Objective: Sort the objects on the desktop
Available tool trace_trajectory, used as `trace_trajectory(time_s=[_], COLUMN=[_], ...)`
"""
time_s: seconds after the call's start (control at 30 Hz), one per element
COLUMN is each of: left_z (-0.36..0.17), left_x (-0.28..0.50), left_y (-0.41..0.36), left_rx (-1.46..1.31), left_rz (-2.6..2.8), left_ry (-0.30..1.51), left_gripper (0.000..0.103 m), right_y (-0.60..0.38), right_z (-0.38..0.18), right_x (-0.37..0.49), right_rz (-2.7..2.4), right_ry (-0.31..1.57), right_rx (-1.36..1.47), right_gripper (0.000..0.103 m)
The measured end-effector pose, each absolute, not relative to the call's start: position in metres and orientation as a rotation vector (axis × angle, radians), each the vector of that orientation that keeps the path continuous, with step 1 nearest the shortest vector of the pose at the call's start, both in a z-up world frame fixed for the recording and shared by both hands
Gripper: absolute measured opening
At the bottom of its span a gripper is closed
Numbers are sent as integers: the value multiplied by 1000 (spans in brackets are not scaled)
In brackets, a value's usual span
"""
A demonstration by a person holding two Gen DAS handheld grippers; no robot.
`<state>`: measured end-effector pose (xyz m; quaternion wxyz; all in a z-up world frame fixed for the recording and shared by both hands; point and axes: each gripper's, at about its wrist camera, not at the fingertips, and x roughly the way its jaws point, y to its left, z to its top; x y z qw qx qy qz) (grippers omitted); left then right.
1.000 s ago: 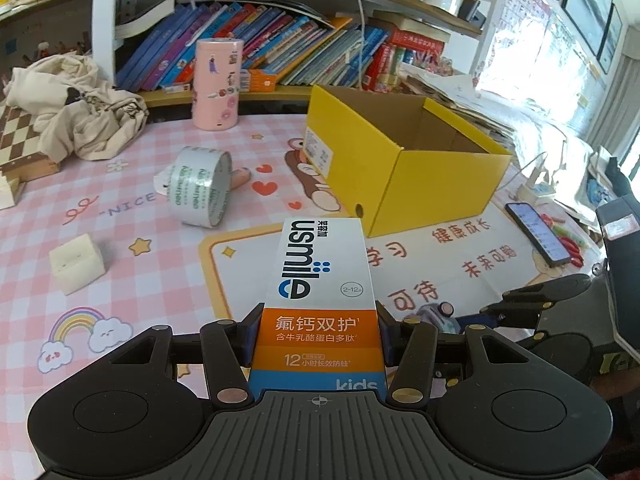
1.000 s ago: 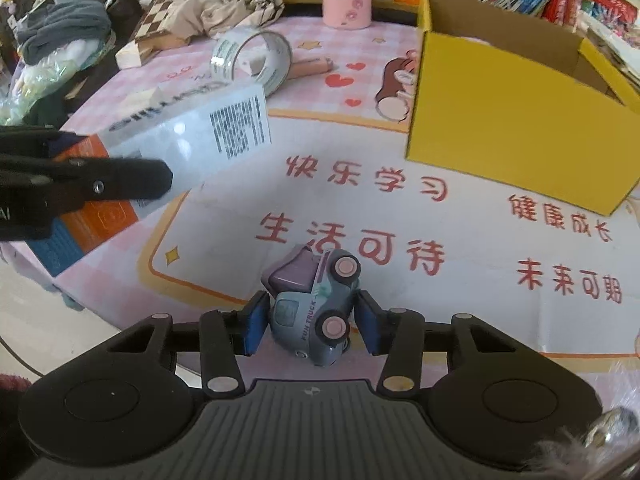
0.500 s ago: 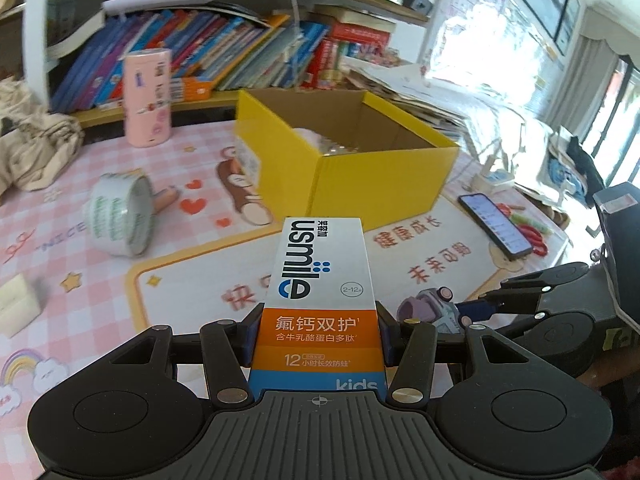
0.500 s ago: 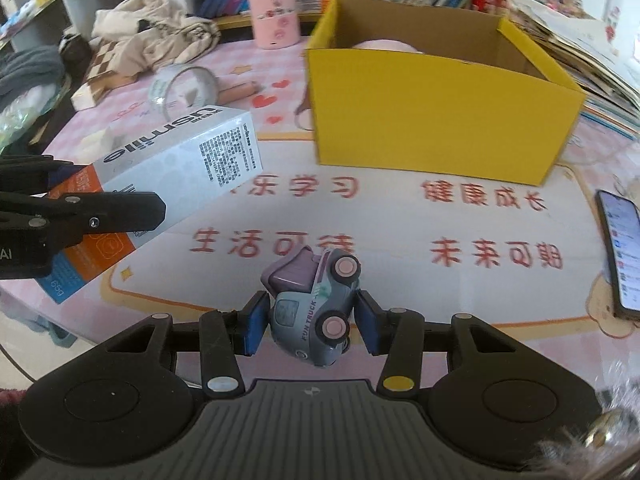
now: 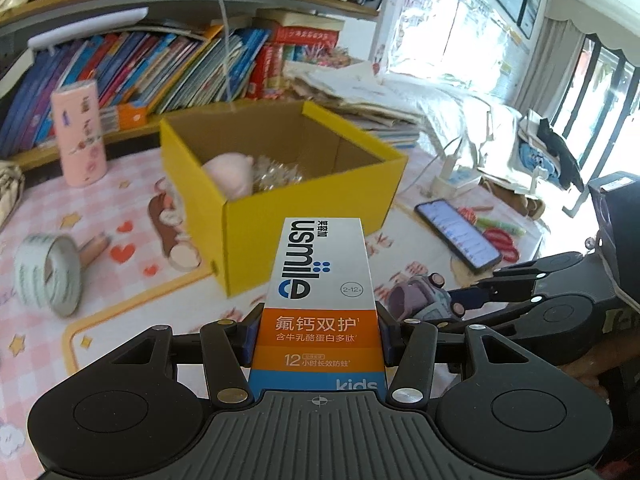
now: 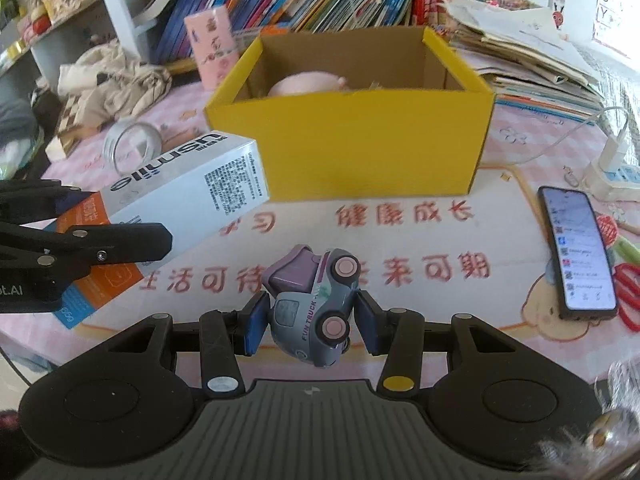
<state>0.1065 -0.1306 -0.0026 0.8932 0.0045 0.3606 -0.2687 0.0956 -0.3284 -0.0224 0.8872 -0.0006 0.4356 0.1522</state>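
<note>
My left gripper (image 5: 318, 338) is shut on a white and orange toothpaste box (image 5: 322, 288), which points toward the yellow cardboard box (image 5: 308, 216). The same toothpaste box (image 6: 180, 196) shows at the left in the right wrist view, just short of the yellow box (image 6: 360, 148). My right gripper (image 6: 310, 322) is shut on a grey and purple toy truck (image 6: 314, 300), held above the mat in front of the box. A pink soft thing (image 5: 230, 172) and something shiny (image 5: 276, 174) lie inside the box.
A tape roll (image 5: 48, 276) lies on the mat at the left, a pink cylinder (image 5: 80, 132) stands by the bookshelf. A phone (image 6: 576, 252), scissors (image 6: 628, 288) and a charger (image 6: 612, 156) sit at the right. Crumpled cloth (image 6: 112, 80) is at the far left.
Both grippers have moved toward the yellow box with their loads. The box now looks nearer and its inside shows more. The view has swung to the right.
</note>
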Motion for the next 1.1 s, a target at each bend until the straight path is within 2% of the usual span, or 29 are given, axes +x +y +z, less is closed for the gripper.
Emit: trace_trajectory(time_s=[0.77,0.93,1.1], left_z=[50,50,31], left_x=[186,221,256], left_y=[-194,-200,-208], left_rx=[-8,17,82], left_rz=[-442,-377,-319], left_ry=[575,568,633], left_gripper=[51,51,51], right_y=[-387,-381,-366], right_z=[50,47,28], right_x=[203,251,299], right_rz=[511,549,586], right_ry=[662,640,676], right_rx=[-60,-111,-242], right_gripper=[44,44,44])
